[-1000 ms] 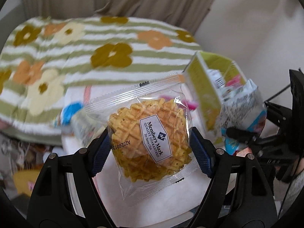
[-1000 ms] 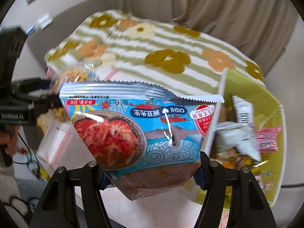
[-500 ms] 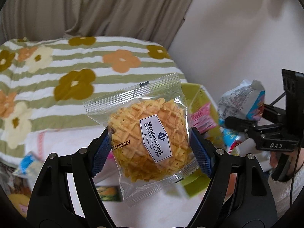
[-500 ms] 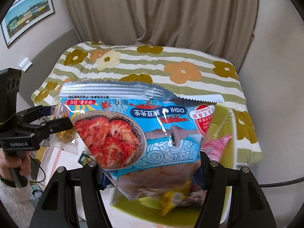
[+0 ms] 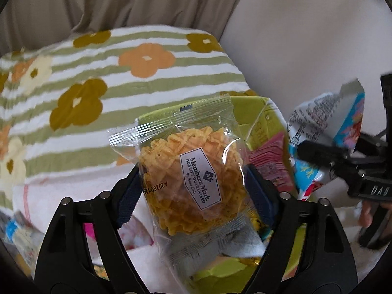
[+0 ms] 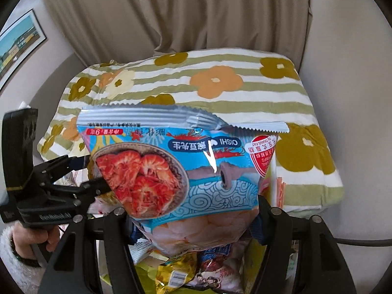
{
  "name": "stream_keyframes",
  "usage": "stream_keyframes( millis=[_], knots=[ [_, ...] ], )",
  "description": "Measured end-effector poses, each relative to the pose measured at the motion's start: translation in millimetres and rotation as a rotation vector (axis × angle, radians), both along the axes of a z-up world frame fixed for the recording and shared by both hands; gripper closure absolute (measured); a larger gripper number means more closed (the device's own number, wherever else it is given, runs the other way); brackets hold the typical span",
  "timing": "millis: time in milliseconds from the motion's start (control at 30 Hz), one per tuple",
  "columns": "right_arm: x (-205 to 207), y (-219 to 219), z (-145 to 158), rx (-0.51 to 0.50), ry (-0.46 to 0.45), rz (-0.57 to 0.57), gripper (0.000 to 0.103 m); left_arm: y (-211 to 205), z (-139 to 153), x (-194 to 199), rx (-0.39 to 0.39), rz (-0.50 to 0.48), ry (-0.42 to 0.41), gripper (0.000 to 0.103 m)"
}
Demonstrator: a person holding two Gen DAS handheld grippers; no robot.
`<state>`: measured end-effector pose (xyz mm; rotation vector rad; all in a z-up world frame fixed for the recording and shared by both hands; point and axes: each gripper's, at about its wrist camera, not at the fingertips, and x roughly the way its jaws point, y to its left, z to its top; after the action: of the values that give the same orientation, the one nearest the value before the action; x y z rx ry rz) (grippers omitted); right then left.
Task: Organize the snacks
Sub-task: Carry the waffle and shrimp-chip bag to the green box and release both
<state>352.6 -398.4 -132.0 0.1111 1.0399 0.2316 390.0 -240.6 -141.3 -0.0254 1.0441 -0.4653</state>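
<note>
A clear-wrapped waffle cookie point(image 5: 189, 183), labelled Members Mark, is seen between the blue pads of the left gripper point(image 5: 193, 186), tilted with its sealed edge upward. The jaws of that gripper are opening; a gap shows between the right pad and the wrapper, so the packet is no longer pinched, though it sits between the fingers. It hangs above a lime-green box point(image 5: 259, 122) in which other snack packets are piled, among them a pink wrapper point(image 5: 267, 156).

A blue shrimp-cracker bag point(image 6: 176, 171), printed OISHI and held upside down, is clamped low on its sides by the right gripper point(image 6: 193, 223), whose jaws are partly closed against the puffed bag. Under it, more packets are visible in the green box point(image 6: 117, 279), including a gold wrapper point(image 6: 176, 272).

In the left wrist view the cracker bag point(image 5: 325, 134) and the black right gripper point(image 5: 343, 166) are seen just beside the box on its right. In the right wrist view the left gripper point(image 6: 80, 171) is seen at the left edge, gripped by a hand point(image 6: 31, 237) in a fluffy white sleeve point(image 6: 9, 264).

Behind everything a bed is covered by a green-striped flowered blanket point(image 6: 220, 85), backed by a beige curtain point(image 6: 171, 12). A framed picture point(image 6: 17, 44) is hung on the left wall.
</note>
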Motion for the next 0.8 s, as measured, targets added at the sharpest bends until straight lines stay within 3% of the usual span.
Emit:
stream_keyframes(
  millis=[100,200,333,567,667,733,767,800],
  knots=[
    [4,-7,-5,-0.002,0.017,-0.028,0.040,-1,-8,0,0.015,-0.025,0.006,0.006],
    [6,-11,-10,0.007,0.031,-0.041,0.040,8,-12,-2,0.042,0.008,0.012,0.005],
    [7,-9,-18,0.027,0.046,-0.049,0.040,24,-9,-14,-0.002,0.027,0.003,0.005],
    [16,1,-26,-0.002,0.100,-0.043,0.040,38,-3,-25,0.045,0.047,-0.044,0.005],
    [25,0,-33,0.002,0.135,-0.048,0.040,45,-1,-26,0.020,0.060,-0.036,0.005],
    [30,-2,-38,0.015,0.151,-0.057,0.032,50,0,-27,0.013,0.072,-0.035,0.005],
    [31,-2,-40,0.022,0.156,-0.061,0.018,52,0,-29,0.020,0.078,-0.034,0.005],
    [30,-2,-40,0.023,0.154,-0.061,0.012,53,1,-31,0.025,0.083,-0.036,0.005]
  ],
)
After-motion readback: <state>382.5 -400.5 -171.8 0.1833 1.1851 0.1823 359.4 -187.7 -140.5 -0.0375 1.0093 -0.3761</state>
